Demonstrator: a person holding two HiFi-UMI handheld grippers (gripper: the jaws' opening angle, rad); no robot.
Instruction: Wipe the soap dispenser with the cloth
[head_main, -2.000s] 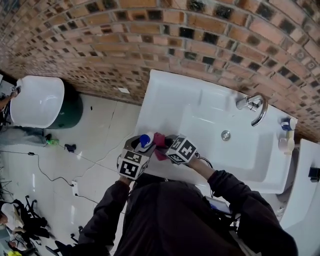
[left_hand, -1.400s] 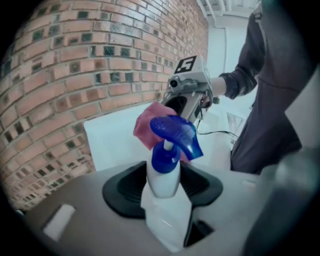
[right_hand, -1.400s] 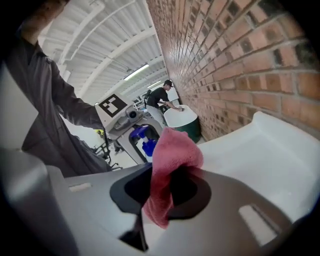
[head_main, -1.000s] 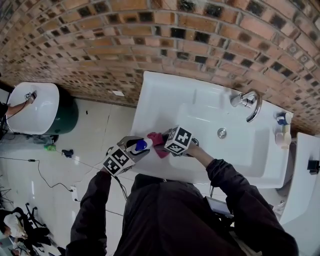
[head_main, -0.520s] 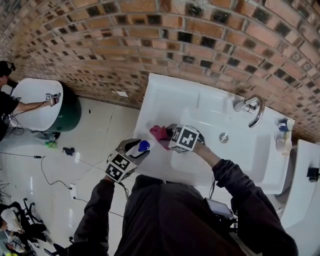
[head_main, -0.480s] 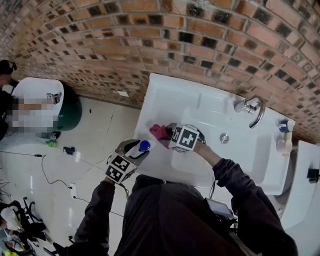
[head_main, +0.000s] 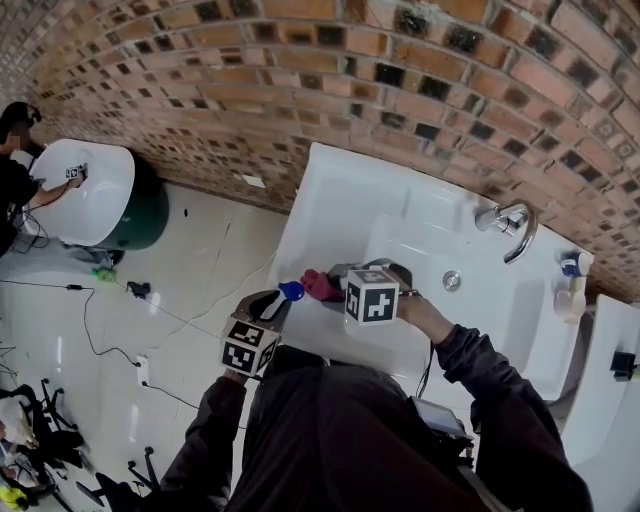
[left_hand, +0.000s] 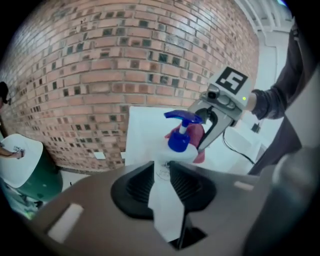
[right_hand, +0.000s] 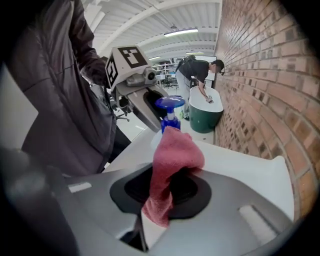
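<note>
The soap dispenser (left_hand: 172, 172) is a white bottle with a blue pump (head_main: 291, 291). My left gripper (head_main: 270, 305) is shut on the bottle's body and holds it off the sink's front left corner; its jaws have just been closing with the bottle between them. My right gripper (head_main: 335, 284) is shut on the pink cloth (right_hand: 170, 165). The cloth (head_main: 318, 285) hangs just right of the pump, and contact between them cannot be told. In the right gripper view the pump (right_hand: 170, 107) and the left gripper (right_hand: 145, 107) stand right behind the cloth.
A white sink (head_main: 330, 200) against the brick wall has a chrome faucet (head_main: 510, 222) and a drain (head_main: 451, 281). A second bottle (head_main: 573, 285) stands at its right end. Left on the floor is a green bin under a white basin (head_main: 95, 195), with a person beside it.
The right gripper has risen and rolled, so its marker cube faces up, and brought the cloth back beside the pump. The left gripper has rolled and shifted slightly with the bottle.
</note>
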